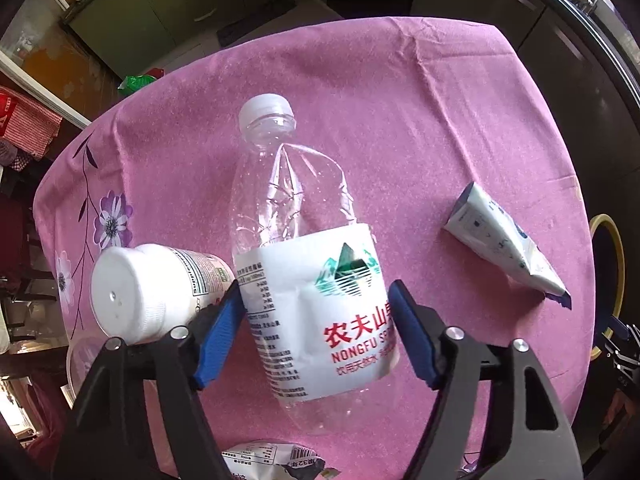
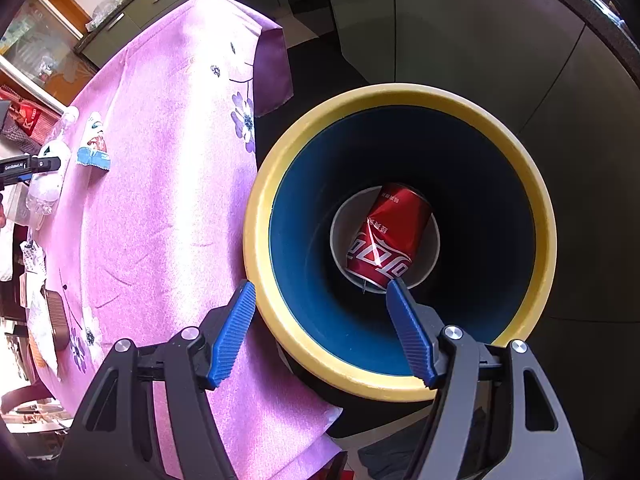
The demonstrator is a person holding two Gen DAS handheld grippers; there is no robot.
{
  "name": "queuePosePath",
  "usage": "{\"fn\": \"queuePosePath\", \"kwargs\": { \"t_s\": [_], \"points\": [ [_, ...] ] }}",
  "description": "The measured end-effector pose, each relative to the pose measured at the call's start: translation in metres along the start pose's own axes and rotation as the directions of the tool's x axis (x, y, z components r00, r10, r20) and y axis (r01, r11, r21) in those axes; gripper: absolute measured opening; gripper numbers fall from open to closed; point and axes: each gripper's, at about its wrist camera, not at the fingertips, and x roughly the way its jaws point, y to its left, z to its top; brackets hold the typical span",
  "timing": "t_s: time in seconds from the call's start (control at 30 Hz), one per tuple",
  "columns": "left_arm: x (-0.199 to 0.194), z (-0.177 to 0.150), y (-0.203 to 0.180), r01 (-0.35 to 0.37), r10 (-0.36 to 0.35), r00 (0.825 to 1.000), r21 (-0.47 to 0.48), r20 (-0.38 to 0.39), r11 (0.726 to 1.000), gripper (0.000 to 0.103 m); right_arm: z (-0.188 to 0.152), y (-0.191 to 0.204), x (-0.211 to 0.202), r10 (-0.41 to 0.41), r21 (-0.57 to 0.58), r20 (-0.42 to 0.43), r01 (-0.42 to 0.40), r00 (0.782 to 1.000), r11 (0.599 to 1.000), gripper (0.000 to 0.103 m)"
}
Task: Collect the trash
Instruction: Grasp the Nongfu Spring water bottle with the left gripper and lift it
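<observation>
In the left wrist view, at the far left, a white jar (image 1: pixel 156 292) lies on its side on the pink tablecloth (image 1: pixel 360 100), with its white lid turned to the camera. It is just beside the left finger of the left gripper (image 1: pixel 316 308). Between the blue pads (image 1: pixel 218 340) lies a crushed clear plastic bottle (image 1: pixel 304 256) with a white label and a white cap, the cap pointing away. The jaws stand wide apart on both sides of the label; the left pad seems to touch the label edge, the right pad is just beside it, so the claw is open and not squeezing. To the right, well apart from the bottle, lies a folded white carton (image 1: pixel 504 244). At the bottom edge a printed wrapper (image 1: pixel 272 460) shows partly.

In the right wrist view, the tablecloth (image 2: pixel 168 200) fills the left side, and the bottle (image 2: pixel 48 184) and the carton (image 2: pixel 94 144) are seen far on it. To the right stands a bin (image 2: pixel 536 208) with yellow rim and blue inside, beside the table edge. A dented red cola can (image 2: pixel 384 236) lies at its bottom. The right gripper (image 2: pixel 322 308) hangs over the bin, jaws wide apart, holding nothing
</observation>
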Motion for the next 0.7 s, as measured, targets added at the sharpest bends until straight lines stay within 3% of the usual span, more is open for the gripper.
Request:
{"fn": "queuePosePath", "kwargs": {
  "t_s": [0.33,0.7],
  "points": [
    [0.0,-0.001,-0.017,-0.035,0.034,0.999,0.112,0.011,0.993,0.067,-0.002,0.002,0.007,0.009,0.0,-0.018,-0.009,1.0,1.0,0.068],
    [-0.04,-0.027,-0.015,0.001,-0.014,0.997,0.179,0.072,0.984,0.064,-0.005,-0.001,0.006,0.012,0.008,-0.016,-0.012,1.0,1.0,0.068]
  ]
}}
